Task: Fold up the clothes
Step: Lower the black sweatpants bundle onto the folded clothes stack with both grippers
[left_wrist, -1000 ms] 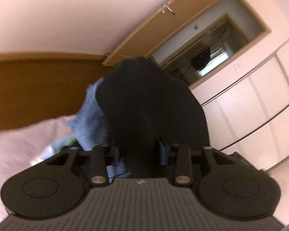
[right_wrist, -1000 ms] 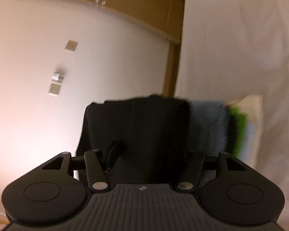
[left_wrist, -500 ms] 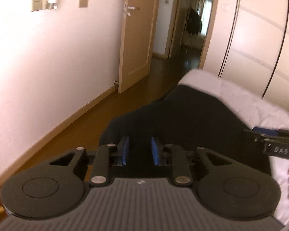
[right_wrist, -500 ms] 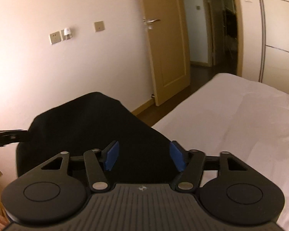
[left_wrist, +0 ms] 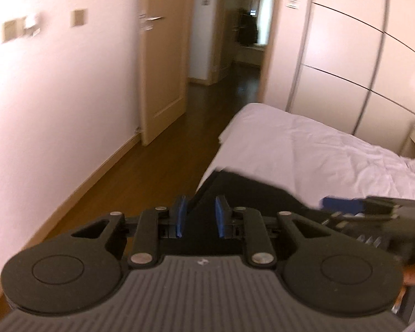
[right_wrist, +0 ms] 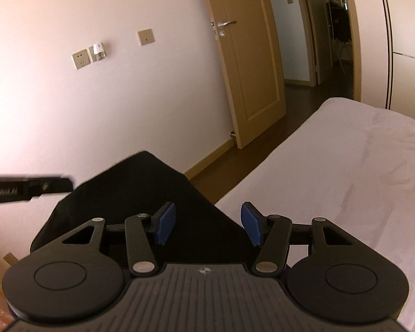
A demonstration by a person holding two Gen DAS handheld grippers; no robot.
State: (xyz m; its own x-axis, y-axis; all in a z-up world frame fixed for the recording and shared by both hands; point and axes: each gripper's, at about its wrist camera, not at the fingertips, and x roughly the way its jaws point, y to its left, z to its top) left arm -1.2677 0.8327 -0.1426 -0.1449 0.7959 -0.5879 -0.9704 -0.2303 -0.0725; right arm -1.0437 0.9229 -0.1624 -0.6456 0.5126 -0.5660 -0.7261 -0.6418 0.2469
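A black garment (left_wrist: 251,196) lies at the near edge of the white bed (left_wrist: 304,144), partly hanging over the side. My left gripper (left_wrist: 198,215) sits over its left edge with blue pads parted; the cloth lies between and below them, not clamped. My right gripper (right_wrist: 209,222) is wide open above the same black garment (right_wrist: 141,191), pads apart and empty. The right gripper also shows at the right of the left wrist view (left_wrist: 373,215); the left gripper's finger shows at the left of the right wrist view (right_wrist: 27,186).
A brown wooden floor (left_wrist: 141,177) runs between the bed and the pale wall. A wooden door (right_wrist: 249,63) stands open onto a dark hallway. White wardrobe doors (left_wrist: 345,63) stand behind the bed. The bed sheet (right_wrist: 345,166) stretches right.
Both grippers swung down from holding the black garment up to the bed edge. The garment was let go and both pairs of pads have opened, the right widest.
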